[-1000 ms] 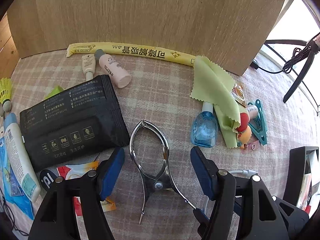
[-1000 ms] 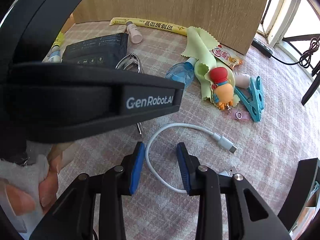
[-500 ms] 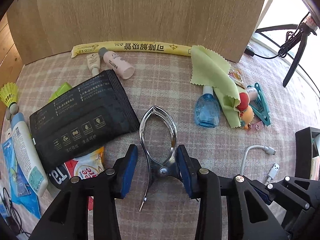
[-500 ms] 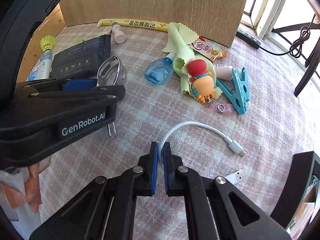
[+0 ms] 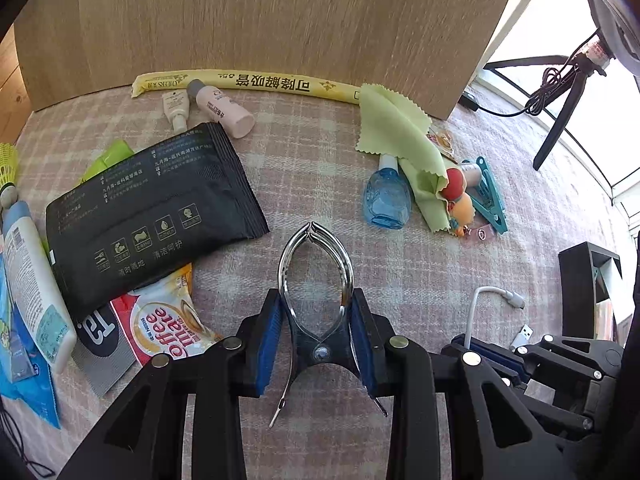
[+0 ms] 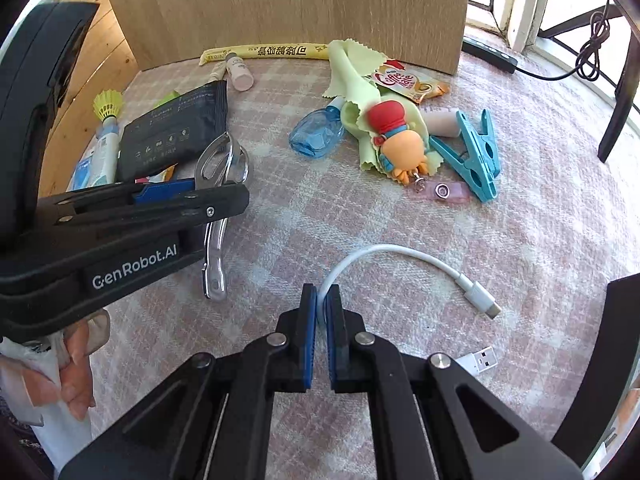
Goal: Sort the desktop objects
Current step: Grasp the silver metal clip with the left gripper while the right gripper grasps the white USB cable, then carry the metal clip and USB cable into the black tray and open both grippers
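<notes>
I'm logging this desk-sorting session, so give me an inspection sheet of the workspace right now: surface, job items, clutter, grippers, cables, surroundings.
Surface: pink plaid cloth, crowded.
Job's things: metal pliers; white USB cable.
Clutter: black wipes pack, blue spray bottle, green cloth, teal clip, orange figure, creamer sachet, pink bottle, yellow straw pack, shuttlecock.
Grippers: left gripper has just been closing, pads against the pliers near their pivot; right gripper is shut on the cable's loop.
Cables: black cord hangs at the window.
Surroundings: wooden panel behind; black box at the right edge.
</notes>
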`<move>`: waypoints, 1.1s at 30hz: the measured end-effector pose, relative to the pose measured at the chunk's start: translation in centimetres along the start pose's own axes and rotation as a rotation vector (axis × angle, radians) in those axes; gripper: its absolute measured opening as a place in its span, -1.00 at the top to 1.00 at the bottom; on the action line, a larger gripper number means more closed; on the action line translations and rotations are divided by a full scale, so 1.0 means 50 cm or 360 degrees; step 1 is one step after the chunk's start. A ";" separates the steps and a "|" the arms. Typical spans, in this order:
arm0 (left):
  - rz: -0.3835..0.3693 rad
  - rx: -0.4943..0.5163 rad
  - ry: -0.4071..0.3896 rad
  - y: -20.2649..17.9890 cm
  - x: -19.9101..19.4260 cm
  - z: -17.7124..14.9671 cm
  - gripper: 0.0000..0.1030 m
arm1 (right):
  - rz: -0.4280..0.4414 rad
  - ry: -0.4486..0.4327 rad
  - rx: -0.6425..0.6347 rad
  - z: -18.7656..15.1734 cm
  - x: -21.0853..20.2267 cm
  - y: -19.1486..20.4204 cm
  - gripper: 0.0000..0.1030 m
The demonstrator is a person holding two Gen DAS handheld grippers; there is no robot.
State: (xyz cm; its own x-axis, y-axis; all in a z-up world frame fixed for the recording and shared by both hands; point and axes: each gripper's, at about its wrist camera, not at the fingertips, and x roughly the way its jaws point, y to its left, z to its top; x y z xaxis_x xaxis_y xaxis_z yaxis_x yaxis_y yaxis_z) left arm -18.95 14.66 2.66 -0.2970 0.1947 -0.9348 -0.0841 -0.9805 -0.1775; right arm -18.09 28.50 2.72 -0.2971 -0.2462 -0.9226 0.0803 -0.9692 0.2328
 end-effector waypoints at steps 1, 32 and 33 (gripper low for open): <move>-0.0002 0.0000 -0.0006 -0.002 -0.005 -0.002 0.39 | 0.0036 0.0000 0.0031 -0.003 -0.004 -0.008 0.91; -0.0400 0.0395 -0.0233 -0.299 -0.205 -0.038 0.40 | -0.0190 -0.0581 0.0371 -0.085 -0.333 -0.178 0.93; -0.0421 0.0429 -0.0229 -0.324 -0.206 -0.041 0.40 | -0.0208 -0.0594 0.0400 -0.095 -0.347 -0.194 0.93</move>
State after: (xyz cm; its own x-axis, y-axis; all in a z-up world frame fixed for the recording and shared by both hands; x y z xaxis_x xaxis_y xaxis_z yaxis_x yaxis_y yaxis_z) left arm -12.57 28.46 14.55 -0.3599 0.4599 -0.8118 -0.4161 -0.8579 -0.3015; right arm -9.17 42.19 15.00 -0.6148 -0.0625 -0.7862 -0.2000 -0.9519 0.2321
